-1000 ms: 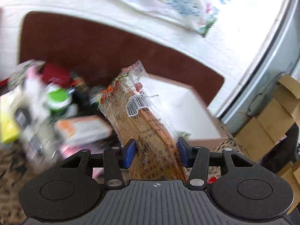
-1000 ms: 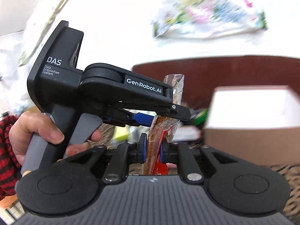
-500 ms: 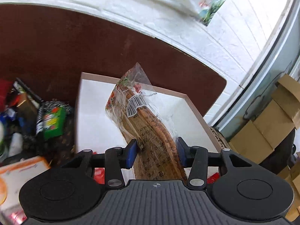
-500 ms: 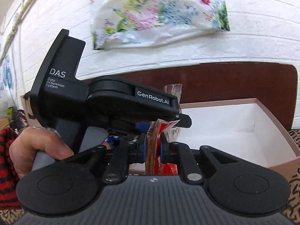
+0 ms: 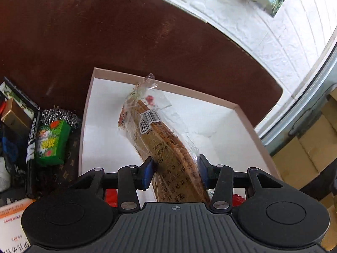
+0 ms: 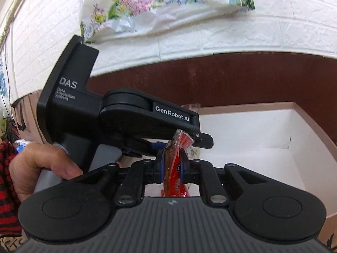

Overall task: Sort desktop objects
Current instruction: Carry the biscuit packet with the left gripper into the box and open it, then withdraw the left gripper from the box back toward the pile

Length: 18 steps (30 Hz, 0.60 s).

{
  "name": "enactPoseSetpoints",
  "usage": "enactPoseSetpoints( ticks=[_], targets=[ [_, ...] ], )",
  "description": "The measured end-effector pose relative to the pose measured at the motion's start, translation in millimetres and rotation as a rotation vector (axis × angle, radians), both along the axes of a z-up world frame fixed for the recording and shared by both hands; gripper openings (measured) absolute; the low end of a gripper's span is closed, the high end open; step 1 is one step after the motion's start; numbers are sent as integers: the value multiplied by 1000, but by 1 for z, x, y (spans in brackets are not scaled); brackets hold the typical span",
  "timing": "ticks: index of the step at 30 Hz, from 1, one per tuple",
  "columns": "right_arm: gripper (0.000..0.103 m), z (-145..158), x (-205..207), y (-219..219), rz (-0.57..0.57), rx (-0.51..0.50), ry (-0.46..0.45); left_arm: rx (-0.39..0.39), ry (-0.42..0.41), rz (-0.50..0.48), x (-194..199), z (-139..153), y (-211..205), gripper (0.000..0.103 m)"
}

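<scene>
The left gripper [image 5: 174, 174] has its jaws closed on a long clear packet of brown crackers [image 5: 162, 147], gripping it near its lower end. The packet tilts up and away to the left, its crimped top and barcode label lying over the open white box [image 5: 242, 130]. The box has a pinkish-brown rim and a bare white floor, and it sits against a dark brown backboard [image 5: 126, 31].

To the left of the box, on the patterned desk [image 5: 69, 168], stand a green carton [image 5: 52, 143] and, just behind it, a steel scouring pad [image 5: 58, 116]. More boxes crowd the far left edge, too cut off to name.

The right gripper [image 6: 171, 169] has its jaws narrowed on a small red sachet [image 6: 174, 168], which stands upright between the blue pads. The right wrist view shows the left gripper's black body just ahead and to the left, with the person's left hand [image 6: 42, 168] round its handle. Beyond it lies the same white box [image 6: 294, 130]. A flowered plastic bag [image 6: 158, 0] hangs on the white brick wall above.
</scene>
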State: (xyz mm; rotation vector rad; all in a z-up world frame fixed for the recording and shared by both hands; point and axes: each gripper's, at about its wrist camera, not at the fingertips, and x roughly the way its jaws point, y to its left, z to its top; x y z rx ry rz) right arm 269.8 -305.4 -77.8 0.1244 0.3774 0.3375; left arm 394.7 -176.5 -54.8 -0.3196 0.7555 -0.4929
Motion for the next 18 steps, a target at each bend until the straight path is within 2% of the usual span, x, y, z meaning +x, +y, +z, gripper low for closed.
enactPoseSetpoints(
  ticks=[2, 3, 4, 5, 6, 8, 13, 18],
  targets=[
    [20, -5, 7, 2, -9, -24, 25, 16, -7, -19, 0, 0, -6, 69],
    [24, -7, 10, 3, -24, -43, 45, 14, -12, -62, -2, 0, -9, 84],
    [42, -9, 12, 4, -41, -67, 69, 7, -21, -120, -4, 1, -11, 96],
    [56, -10, 12, 4, -81, -94, 80, 5, -30, -165, -7, 3, -13, 100],
    [64, -11, 11, 3, -117, -124, 76, 7, -38, -186, -12, 4, -14, 103],
    [89, -11, 6, 0, -175, -179, 57, 6, -35, -192, -17, 6, -14, 103],
    [99, -9, -8, -7, -205, -192, 41, -13, -29, -173, -31, 8, -14, 103],
    [102, -4, -20, -7, -209, -193, 45, 23, -69, -142, -45, 19, -12, 103]
  ],
)
